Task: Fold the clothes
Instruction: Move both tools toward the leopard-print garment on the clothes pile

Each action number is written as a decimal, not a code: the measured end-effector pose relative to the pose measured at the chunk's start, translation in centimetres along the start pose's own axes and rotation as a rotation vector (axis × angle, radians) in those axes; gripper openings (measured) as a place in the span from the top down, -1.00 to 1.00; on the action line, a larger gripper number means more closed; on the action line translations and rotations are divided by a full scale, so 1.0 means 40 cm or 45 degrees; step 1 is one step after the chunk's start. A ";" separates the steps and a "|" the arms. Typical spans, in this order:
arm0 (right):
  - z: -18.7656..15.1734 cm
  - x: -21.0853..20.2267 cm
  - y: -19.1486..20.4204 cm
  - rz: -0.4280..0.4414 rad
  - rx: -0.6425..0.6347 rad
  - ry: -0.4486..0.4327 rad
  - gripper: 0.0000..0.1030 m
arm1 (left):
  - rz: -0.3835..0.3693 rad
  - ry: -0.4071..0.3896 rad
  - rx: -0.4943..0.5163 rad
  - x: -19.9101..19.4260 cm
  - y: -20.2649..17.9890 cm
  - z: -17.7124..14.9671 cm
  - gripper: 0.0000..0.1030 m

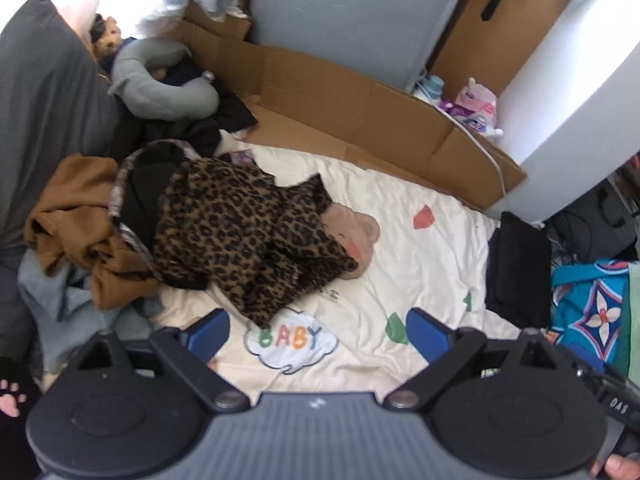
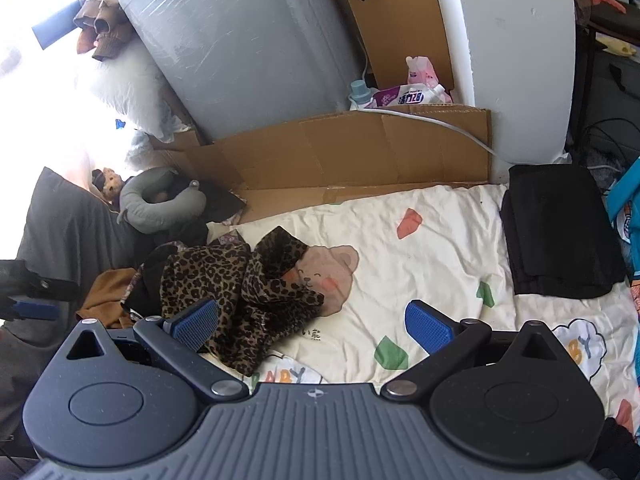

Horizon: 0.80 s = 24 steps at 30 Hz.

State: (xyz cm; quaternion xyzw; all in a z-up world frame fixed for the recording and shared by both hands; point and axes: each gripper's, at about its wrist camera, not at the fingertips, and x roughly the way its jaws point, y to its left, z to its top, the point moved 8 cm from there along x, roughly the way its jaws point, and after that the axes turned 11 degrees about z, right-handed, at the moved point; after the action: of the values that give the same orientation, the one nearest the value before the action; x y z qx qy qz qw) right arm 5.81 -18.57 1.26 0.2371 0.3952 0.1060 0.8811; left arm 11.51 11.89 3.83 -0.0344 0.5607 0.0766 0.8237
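A: Cream cotton, printed: the bed sheet (image 1: 420,264) fills most of both views, bare on its right half. Cardboard (image 1: 360,120) lines the wall behind.

B: And the clothes?

A: A loose pile on the bed's left side. The leopard-print garment (image 1: 240,232) lies crumpled on top, spilling toward me over the bear print; a brown garment (image 1: 80,216) sits just left of it. One black folded piece (image 2: 560,232) rests well apart at the right edge.

B: Jaws?

A: Left gripper (image 1: 318,332) and right gripper (image 2: 314,322) both spread wide, holding nothing, above the sheet near the leopard hem.

B: Step?

A: I judge it's picking the next item. The next move calls for pinching two leopard edges and dragging it flat onto bare sheet.
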 end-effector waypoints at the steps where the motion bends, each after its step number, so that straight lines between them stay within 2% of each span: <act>1: 0.001 -0.001 0.003 0.006 -0.001 0.002 -0.98 | 0.012 -0.013 0.004 -0.016 0.012 0.013 -0.87; 6: 0.004 -0.012 0.018 0.042 -0.026 -0.002 -0.98 | 0.036 -0.049 -0.040 -0.084 0.079 0.089 -0.87; 11: 0.000 -0.005 0.012 0.079 -0.026 -0.003 -0.97 | 0.082 -0.069 -0.059 -0.090 0.146 0.153 -0.88; 19: -0.024 0.055 -0.034 0.026 -0.011 0.043 -0.91 | 0.104 -0.076 -0.139 -0.005 0.251 0.200 -0.87; 24: -0.043 0.113 -0.050 0.032 -0.025 0.059 -0.91 | 0.056 -0.038 -0.200 0.100 0.307 0.187 -0.85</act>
State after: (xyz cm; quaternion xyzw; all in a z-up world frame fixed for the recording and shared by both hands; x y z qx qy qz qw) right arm 7.53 -18.02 -3.66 0.2310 0.4113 0.1262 0.8727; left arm 17.79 25.43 3.22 -0.0856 0.5412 0.1388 0.8249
